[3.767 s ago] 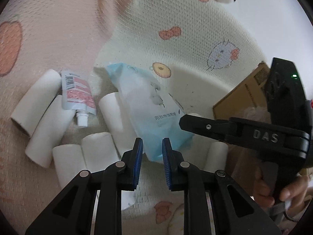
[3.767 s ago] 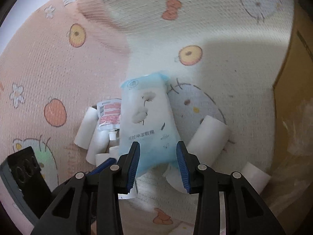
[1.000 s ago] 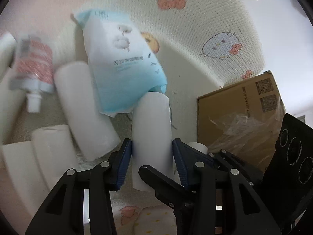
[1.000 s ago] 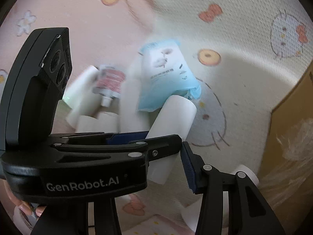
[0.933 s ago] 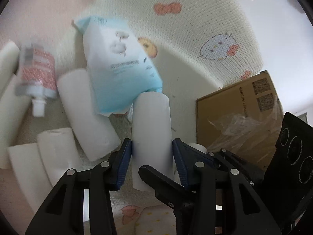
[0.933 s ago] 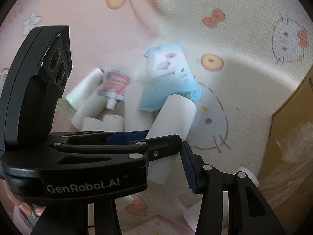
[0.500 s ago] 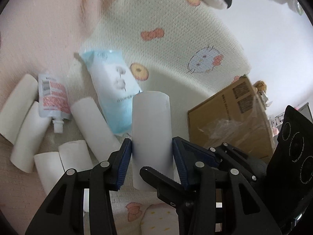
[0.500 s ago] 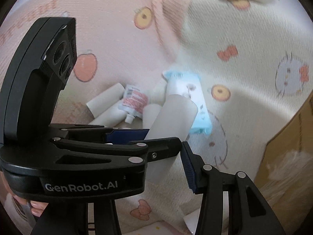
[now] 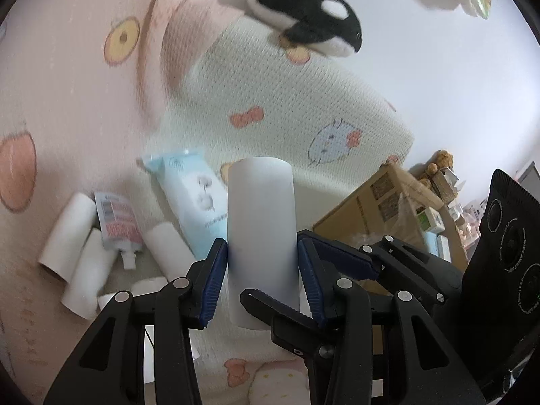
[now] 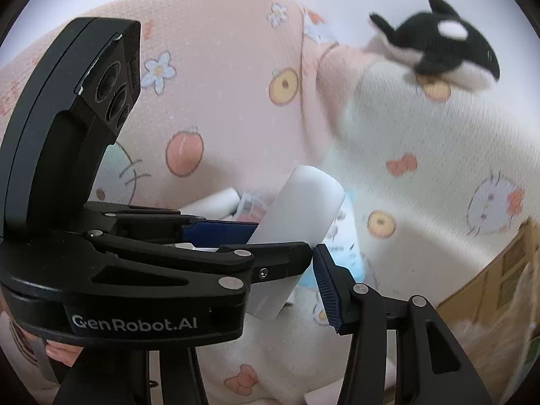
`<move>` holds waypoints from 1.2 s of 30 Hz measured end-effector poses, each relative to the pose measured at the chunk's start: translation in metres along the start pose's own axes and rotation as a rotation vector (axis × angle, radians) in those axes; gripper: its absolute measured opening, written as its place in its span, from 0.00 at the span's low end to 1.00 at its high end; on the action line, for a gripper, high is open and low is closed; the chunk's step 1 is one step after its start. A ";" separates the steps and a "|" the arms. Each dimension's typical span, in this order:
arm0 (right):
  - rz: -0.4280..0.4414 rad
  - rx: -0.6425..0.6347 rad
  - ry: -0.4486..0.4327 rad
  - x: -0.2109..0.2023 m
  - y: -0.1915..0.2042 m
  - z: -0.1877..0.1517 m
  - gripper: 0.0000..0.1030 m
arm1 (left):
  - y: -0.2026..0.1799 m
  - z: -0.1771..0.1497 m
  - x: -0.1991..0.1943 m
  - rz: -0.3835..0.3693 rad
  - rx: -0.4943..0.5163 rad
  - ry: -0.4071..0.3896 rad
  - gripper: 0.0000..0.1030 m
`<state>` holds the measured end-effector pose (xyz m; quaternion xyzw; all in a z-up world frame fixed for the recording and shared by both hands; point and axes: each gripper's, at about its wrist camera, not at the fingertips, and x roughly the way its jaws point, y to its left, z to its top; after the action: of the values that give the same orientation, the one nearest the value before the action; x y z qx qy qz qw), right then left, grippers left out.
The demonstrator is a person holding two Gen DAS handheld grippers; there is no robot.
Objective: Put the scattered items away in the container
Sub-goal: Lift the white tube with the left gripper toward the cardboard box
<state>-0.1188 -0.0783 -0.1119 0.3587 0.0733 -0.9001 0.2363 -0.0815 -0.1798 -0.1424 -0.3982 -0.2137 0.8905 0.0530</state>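
Both left gripper point(image 9: 261, 271) fingers clamp one white roll point(image 9: 260, 233); right gripper point(image 10: 287, 270) fingers are opening around it.

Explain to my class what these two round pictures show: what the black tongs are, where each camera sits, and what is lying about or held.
There is no robot here. A person holds one pair of black tongs in each hand, and a wide-angle camera on each looks forward along its two fingers, hence the round, bent pictures.

In the left view, the left tongs are shut on a white paper roll, lifted off a patterned blanket. The right tongs reach in beside it; their jaws are opening, and whether they hold the roll cannot be told.

The right view shows the same roll from the other side.

On the blanket lie more white rolls, a light blue packet and a small spouted pouch. A plush orca lies further off. The cardboard box is probably the container.
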 end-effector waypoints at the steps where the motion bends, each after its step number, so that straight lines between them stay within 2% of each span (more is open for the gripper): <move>1: 0.000 0.001 -0.010 -0.003 0.000 0.004 0.45 | -0.002 0.003 -0.003 0.003 0.004 -0.006 0.46; 7: 0.049 0.022 -0.054 -0.018 -0.006 0.024 0.46 | -0.020 0.022 -0.026 0.055 0.042 -0.056 0.46; 13: 0.088 0.032 -0.073 -0.032 -0.013 0.040 0.47 | -0.039 0.040 -0.038 0.099 0.077 -0.048 0.46; 19: 0.108 0.055 -0.079 -0.051 -0.027 0.051 0.48 | -0.062 0.051 -0.039 0.108 0.106 -0.028 0.46; 26: 0.077 0.049 -0.116 -0.086 -0.046 0.067 0.48 | -0.106 0.071 -0.043 0.091 0.148 -0.034 0.46; 31: 0.022 0.025 -0.145 -0.112 -0.061 0.075 0.48 | -0.145 0.079 -0.040 0.100 0.246 -0.044 0.46; 36: -0.020 0.044 -0.157 -0.134 -0.080 0.072 0.48 | -0.176 0.084 -0.029 0.084 0.286 -0.025 0.46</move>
<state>-0.1163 0.0202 0.0293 0.2915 0.0383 -0.9291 0.2245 -0.1371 -0.0565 0.0016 -0.3839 -0.0683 0.9183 0.0691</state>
